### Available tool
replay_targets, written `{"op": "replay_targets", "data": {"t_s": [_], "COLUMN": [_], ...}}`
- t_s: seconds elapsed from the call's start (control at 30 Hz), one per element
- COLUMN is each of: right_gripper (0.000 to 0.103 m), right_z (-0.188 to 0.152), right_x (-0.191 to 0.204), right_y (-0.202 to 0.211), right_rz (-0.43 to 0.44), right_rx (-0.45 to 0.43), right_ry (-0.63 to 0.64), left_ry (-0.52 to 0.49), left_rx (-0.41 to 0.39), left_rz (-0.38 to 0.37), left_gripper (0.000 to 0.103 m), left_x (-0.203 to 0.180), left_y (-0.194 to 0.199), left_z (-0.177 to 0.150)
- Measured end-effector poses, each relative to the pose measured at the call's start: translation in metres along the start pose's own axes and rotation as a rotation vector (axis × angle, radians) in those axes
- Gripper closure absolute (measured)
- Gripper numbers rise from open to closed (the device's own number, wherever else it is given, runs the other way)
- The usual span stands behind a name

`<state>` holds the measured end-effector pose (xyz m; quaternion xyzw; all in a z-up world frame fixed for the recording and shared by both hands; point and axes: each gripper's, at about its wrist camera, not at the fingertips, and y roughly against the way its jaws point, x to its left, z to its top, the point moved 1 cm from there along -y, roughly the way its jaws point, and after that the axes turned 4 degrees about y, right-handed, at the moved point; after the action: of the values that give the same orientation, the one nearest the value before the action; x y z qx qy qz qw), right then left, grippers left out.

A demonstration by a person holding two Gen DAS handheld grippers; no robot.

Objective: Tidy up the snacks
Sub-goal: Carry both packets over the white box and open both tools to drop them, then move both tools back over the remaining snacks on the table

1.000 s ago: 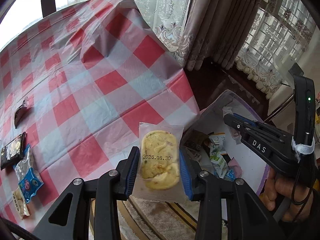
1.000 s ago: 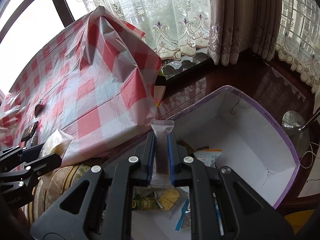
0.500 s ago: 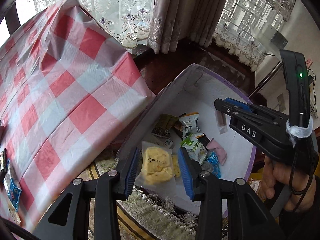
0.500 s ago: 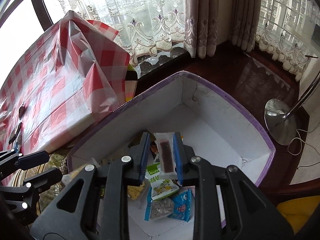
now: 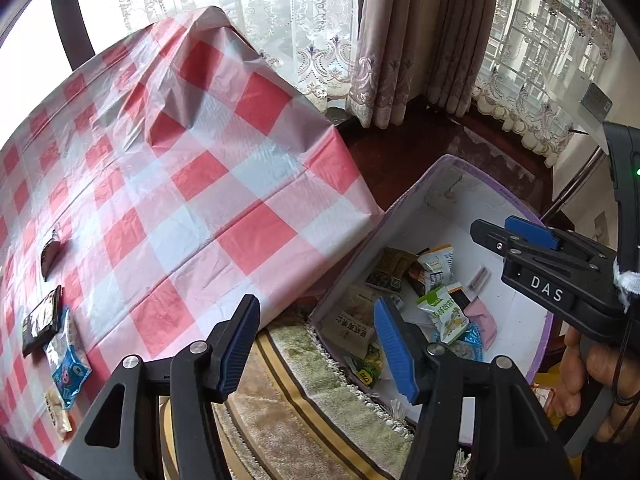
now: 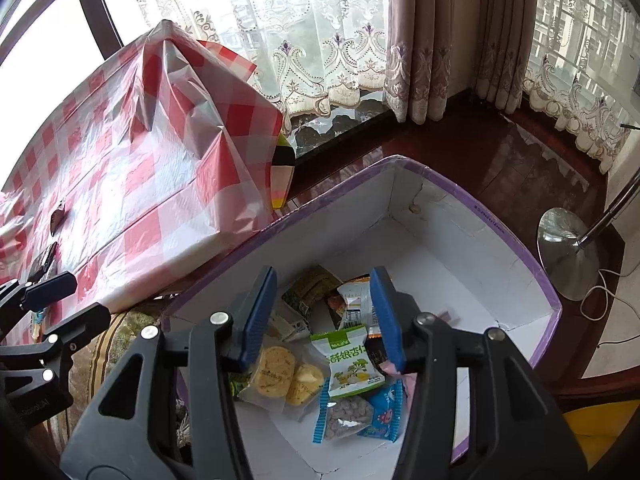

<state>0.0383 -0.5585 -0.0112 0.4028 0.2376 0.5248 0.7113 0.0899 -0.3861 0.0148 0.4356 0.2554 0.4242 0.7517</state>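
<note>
A white box with a purple rim [image 6: 500, 232] stands on the floor beside the table and holds several snack packs. My right gripper [image 6: 322, 316] hangs over it with its jaws opening and nothing between them. Below it lie a clear pack of yellow cookies [image 6: 280, 372], a green pack [image 6: 352, 360] and a blue pack [image 6: 360, 412]. A small brown bar [image 5: 478, 280] lies on the box [image 5: 472, 196] floor. My left gripper [image 5: 316, 348] is at the box's near corner, its jaws opening too and empty. More snack packs [image 5: 66, 360] lie on the table at the far left.
The table under a red checked cloth [image 5: 180, 200] fills the left side. A fringed rug [image 5: 300, 400] lies below my left gripper. A floor lamp base [image 6: 568, 252] stands right of the box on dark wood floor. Curtains hang behind. A hand [image 5: 592, 368] holds the right gripper.
Both grippers have let go: the cookie pack left the left jaws and the brown bar left the right jaws, and both now lie in the box. Both pairs of jaws stand wider.
</note>
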Motion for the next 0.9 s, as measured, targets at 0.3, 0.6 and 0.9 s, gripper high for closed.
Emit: {"op": "replay_targets", "data": {"t_s": [0.3, 0.6, 0.9], "right_gripper": [0.050, 0.050, 0.050], "right_z": [0.006, 0.010, 0.006], "right_x": [0.044, 0.102, 0.173], "right_y": [0.007, 0.012, 0.010], "right_rz": [0.026, 0.075, 0.112], "right_rx": [0.002, -0.012, -0.004], "right_ry": [0.079, 0.140, 0.262], "left_ry": [0.100, 0.159, 0.253], "left_rx": [-0.134, -0.166, -0.183], "left_rz": [0.232, 0.270, 0.268], "left_gripper": [0.033, 0.033, 0.033], "left_x": [0.047, 0.094, 0.145], "left_y": [0.022, 0.037, 0.047], "left_z": [0.002, -0.006, -0.023]}}
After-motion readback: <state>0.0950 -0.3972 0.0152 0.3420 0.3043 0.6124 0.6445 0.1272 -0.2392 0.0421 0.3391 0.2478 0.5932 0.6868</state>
